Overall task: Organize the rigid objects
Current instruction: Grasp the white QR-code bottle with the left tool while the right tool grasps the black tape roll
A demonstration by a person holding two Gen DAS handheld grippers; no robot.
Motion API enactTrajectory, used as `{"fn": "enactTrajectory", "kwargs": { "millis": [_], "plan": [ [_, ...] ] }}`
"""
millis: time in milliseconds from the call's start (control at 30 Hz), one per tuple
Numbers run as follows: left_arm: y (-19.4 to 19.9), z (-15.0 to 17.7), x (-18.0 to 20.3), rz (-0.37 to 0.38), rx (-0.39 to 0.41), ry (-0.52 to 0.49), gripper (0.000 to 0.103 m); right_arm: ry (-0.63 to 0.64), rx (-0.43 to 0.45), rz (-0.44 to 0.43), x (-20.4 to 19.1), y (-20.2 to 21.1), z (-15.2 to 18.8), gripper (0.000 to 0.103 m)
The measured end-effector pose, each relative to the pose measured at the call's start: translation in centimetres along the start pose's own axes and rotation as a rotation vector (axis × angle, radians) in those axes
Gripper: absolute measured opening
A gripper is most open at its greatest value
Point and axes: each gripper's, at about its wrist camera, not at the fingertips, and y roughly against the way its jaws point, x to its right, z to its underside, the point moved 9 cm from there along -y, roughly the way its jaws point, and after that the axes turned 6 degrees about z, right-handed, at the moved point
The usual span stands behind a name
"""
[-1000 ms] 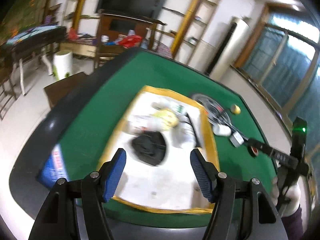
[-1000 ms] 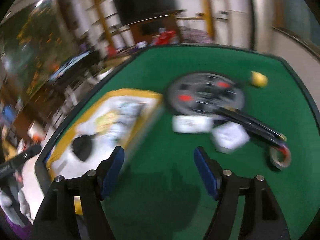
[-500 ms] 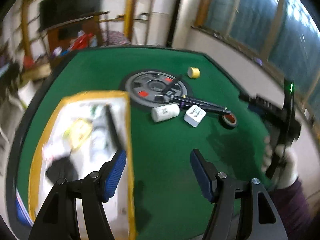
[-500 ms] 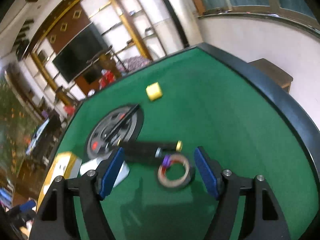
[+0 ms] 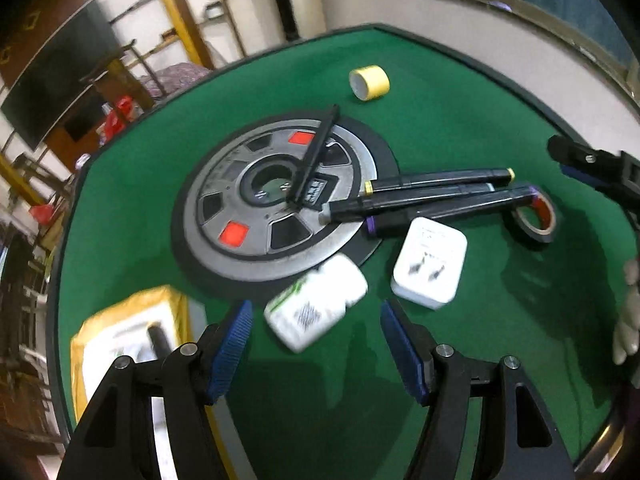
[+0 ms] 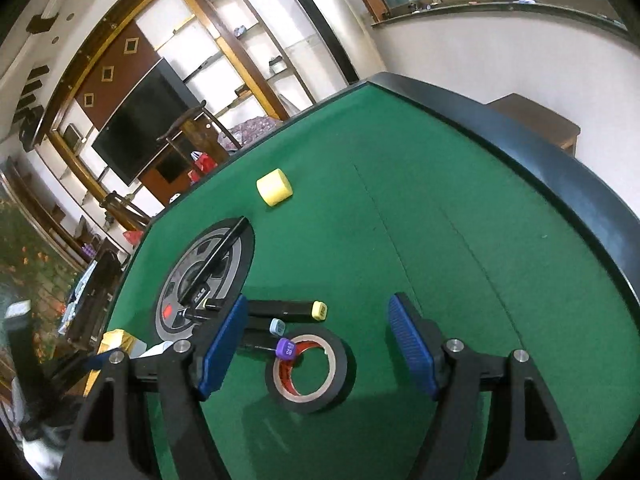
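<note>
My left gripper is open just above the green table, its fingers either side of a white box with green print. A white plug adapter lies to its right. Three black markers lie behind them, reaching a black tape roll. My right gripper is open over that black tape roll, with the marker caps at its left finger. A yellow tape roll lies further back; it also shows in the right wrist view.
A grey round disc with a black pen across it sits mid-table. A yellow-edged tray holding items lies at the left. The table's black rim curves along the right.
My left gripper swung from the tray to the right and came down close to the white box. My right gripper moved right and closed in on the black tape roll.
</note>
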Motion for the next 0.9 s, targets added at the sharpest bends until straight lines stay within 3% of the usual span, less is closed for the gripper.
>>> {"fn": "enactTrajectory", "kwargs": {
  "millis": [167,300,333,400,633,900],
  "plan": [
    [-2.9,0.0,0.7,-0.024,-0.054,-0.101,0.071,0.0,-0.03,-0.015,-0.4,-0.2,0.5,0.072],
    [-2.9,0.0,0.8,0.005,-0.046,-0.078,0.068,0.002,-0.048,-0.023,-0.8,-0.6,0.7,0.072],
    [-2.8,0.0,0.7,0.006,-0.043,-0.072,0.064,0.002,-0.055,-0.025,-0.8,-0.7,0.8,0.073],
    [-2.6,0.0,0.7,0.014,-0.035,-0.066,0.041,0.001,-0.067,-0.026,-0.9,-0.9,1.0,0.073],
    [-0.8,-0.1,2.1,0.05,0.01,-0.029,0.041,0.008,-0.081,-0.01,-0.7,-1.3,1.3,0.073],
    [4.5,0.9,2.9,0.148,0.126,0.071,0.041,0.05,-0.106,0.025,-0.7,-1.9,1.9,0.073]
  ]
}}
